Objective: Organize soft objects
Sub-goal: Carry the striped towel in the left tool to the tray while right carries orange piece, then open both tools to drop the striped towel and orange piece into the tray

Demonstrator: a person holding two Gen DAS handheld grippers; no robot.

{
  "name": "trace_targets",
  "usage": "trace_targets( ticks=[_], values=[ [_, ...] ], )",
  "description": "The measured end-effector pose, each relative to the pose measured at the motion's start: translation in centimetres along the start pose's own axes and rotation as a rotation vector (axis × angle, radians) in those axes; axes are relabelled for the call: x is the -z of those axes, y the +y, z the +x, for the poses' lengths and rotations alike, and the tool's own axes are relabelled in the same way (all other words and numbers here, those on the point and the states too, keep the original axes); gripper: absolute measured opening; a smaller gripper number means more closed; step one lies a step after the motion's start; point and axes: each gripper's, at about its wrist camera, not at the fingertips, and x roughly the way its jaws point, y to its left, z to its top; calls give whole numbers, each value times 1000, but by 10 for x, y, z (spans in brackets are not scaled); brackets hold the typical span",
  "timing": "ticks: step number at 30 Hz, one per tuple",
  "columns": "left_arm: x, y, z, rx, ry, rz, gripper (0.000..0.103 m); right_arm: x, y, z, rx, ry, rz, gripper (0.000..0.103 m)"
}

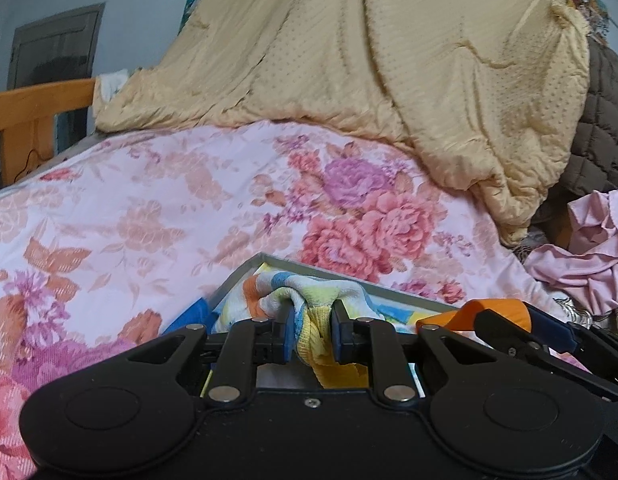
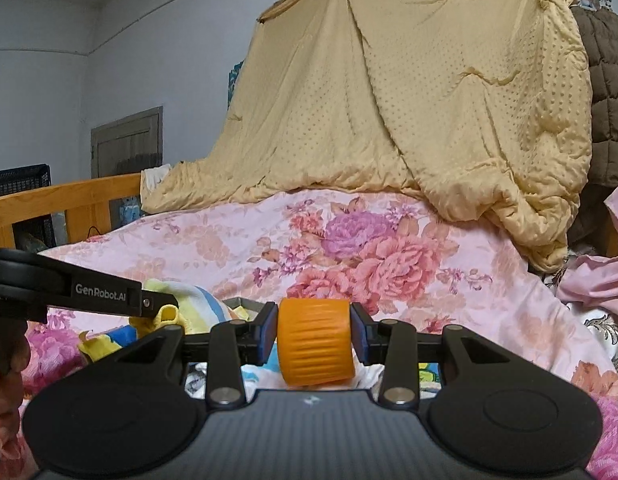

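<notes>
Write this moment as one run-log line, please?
left gripper: shut on striped cloth | right gripper: shut on orange roll | below: grey tray on floral bedspread

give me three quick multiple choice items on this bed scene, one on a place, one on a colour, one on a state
1. Where does the tan quilt lie?
A. beyond the floral cover, heaped high
B. inside the grey tray
C. under the wooden rail

2. What colour is the ribbed roll in the right gripper?
A. green
B. orange
C. white

3. How does the left gripper stand?
A. wide open, nothing in it
B. shut on the striped cloth
C. shut on the pink garment

Key: 1 A, it rises behind the floral cover; 2 B, plainly orange between the jaws; 3 B, yellow cloth is pinched between its jaws over the grey tray.
</notes>
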Motion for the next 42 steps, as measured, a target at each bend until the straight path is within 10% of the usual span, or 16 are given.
trace_targets(
  ticks=[28,42],
  values=[
    [20,3,30,-66,140,-32,34,22,-3,27,-15,130,54,50],
    [23,6,4,-110,111,-23,75,19,-10,-1,34,109,97,84]
  ],
)
